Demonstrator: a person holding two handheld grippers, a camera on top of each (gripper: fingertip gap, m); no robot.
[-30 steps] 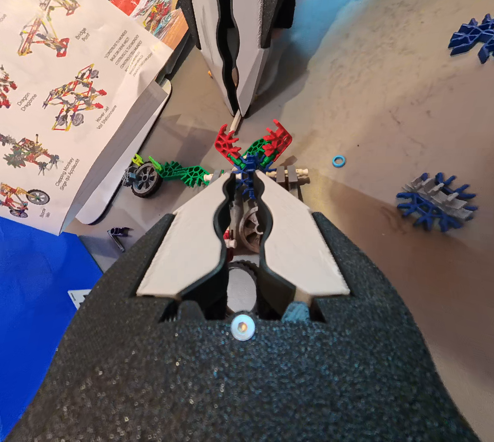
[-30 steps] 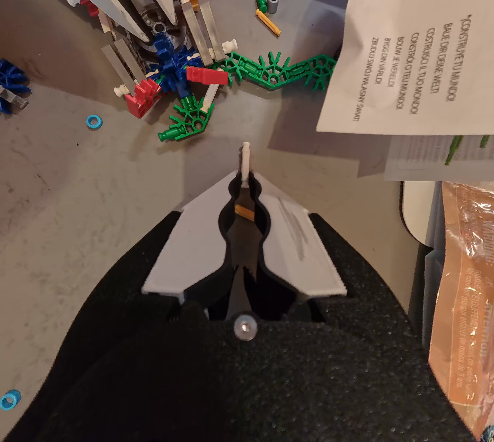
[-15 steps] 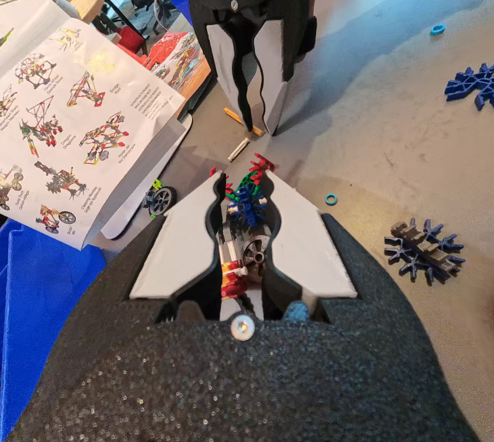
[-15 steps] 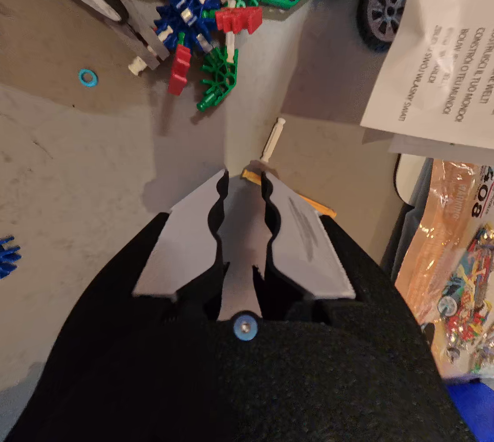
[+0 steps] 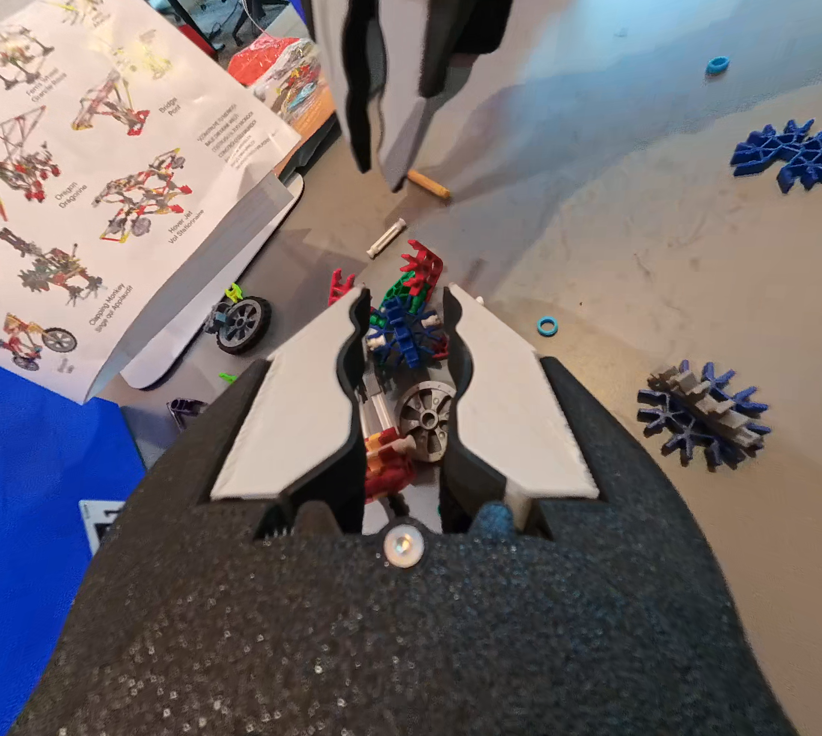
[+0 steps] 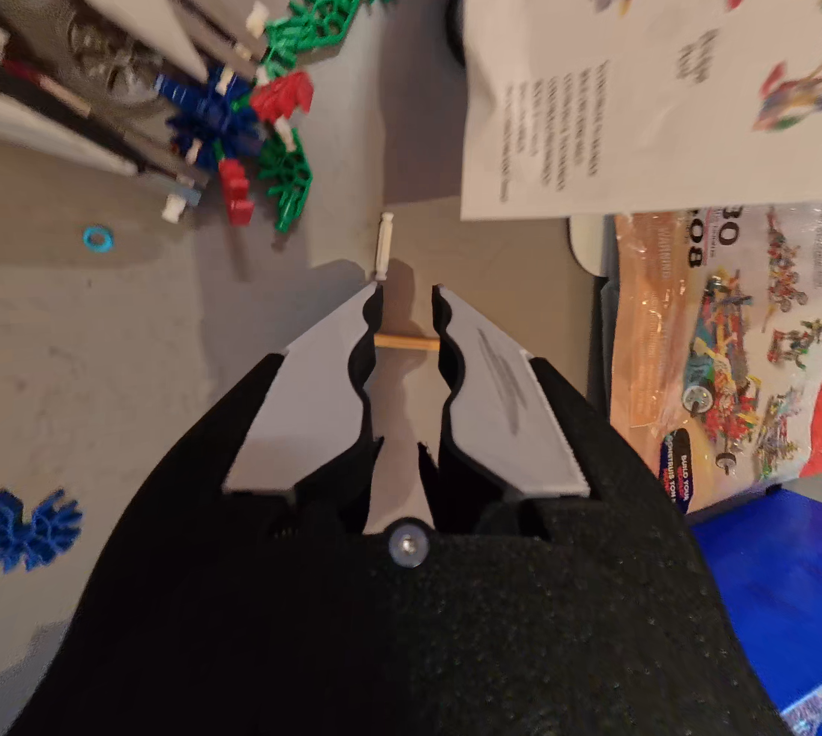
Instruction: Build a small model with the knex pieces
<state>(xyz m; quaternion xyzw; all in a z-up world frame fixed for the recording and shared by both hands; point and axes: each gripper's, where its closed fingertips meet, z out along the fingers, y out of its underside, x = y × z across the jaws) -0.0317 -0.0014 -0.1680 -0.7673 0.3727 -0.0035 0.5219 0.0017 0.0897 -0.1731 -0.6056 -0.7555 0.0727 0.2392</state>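
My left gripper (image 5: pixel 404 292) is open and straddles a toy assembly (image 5: pixel 402 334) on the grey table (image 5: pixel 622 270). The assembly has a blue star connector, red and green connectors, and a grey wheel hub (image 5: pixel 427 416). It also shows in the right wrist view (image 6: pixel 213 114), with the left gripper (image 6: pixel 169 123) around it. My right gripper (image 6: pixel 407 287) is open and empty, above an orange rod (image 6: pixel 407 343) lying across between its jaws. A white rod (image 6: pixel 383 245) lies just past its left tip. In the left wrist view the right gripper (image 5: pixel 380 176) hangs above both rods (image 5: pixel 386 236).
An instruction sheet (image 5: pixel 111 163) overhangs the left side, with a bag of parts (image 6: pixel 711 359) behind it. A loose wheel (image 5: pixel 242 325), a green connector chain (image 6: pixel 333 3), blue connectors (image 5: pixel 783 154), a blue-grey cluster (image 5: pixel 703 416) and blue rings (image 5: pixel 547 326) lie around.
My right gripper opened and let go of the white rod, which now lies on the table, then drew back and up. My left gripper's jaws spread wider around the assembly.
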